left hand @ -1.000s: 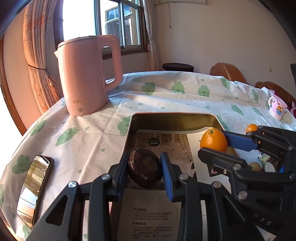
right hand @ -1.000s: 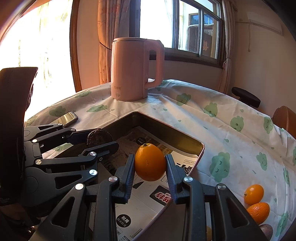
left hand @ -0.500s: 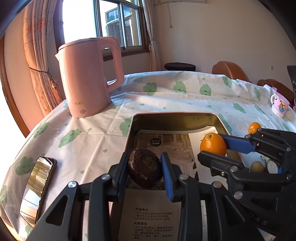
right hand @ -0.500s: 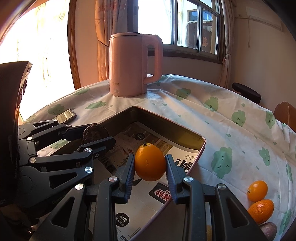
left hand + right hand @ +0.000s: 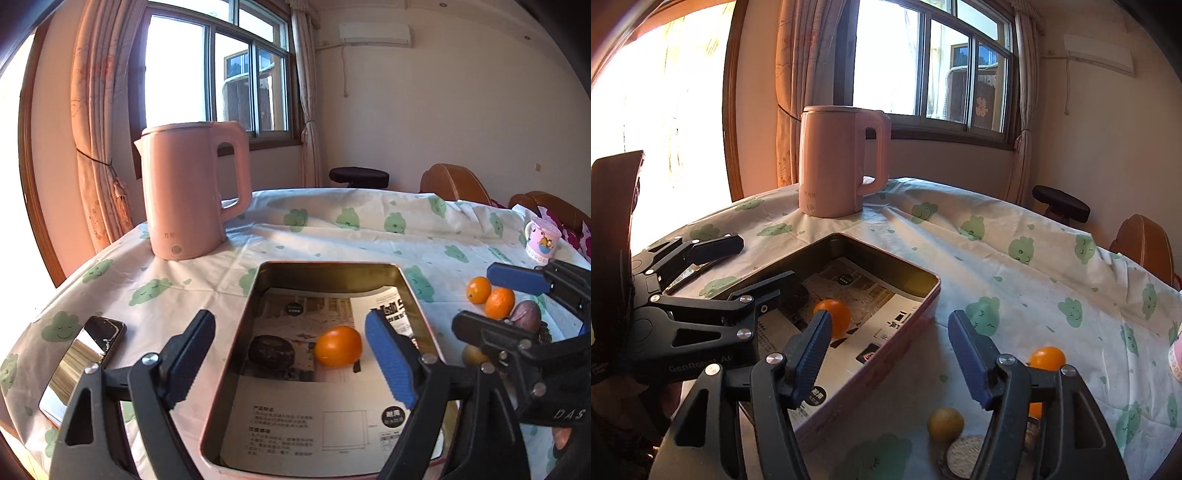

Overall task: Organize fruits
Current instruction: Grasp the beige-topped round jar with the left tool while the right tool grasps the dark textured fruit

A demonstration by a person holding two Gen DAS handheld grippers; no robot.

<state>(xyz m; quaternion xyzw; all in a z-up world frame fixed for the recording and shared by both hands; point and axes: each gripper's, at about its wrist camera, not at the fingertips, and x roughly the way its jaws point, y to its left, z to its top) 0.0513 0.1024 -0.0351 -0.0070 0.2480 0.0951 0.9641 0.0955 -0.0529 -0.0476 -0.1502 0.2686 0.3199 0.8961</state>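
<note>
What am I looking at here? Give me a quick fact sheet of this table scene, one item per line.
Container: metal tin, paper-lined
In the tin: orange and dark round fruit, lying apart
Left gripper: jaws opening, nothing held
Right gripper: jaws opening, nothing held
Outside the tin: small oranges, purple fruit, yellow fruit
Also on table: pink kettle, phone, mug

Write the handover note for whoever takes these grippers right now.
Left gripper: opening, nothing between the fingers.
Right gripper: opening, also empty.
In the tin box: an orange and a dark round fruit, lying side by side on the paper lining.
Still on the tablecloth beside the box: two small oranges, a purple fruit, a yellowish fruit.
Left to do: move those four in.
</note>
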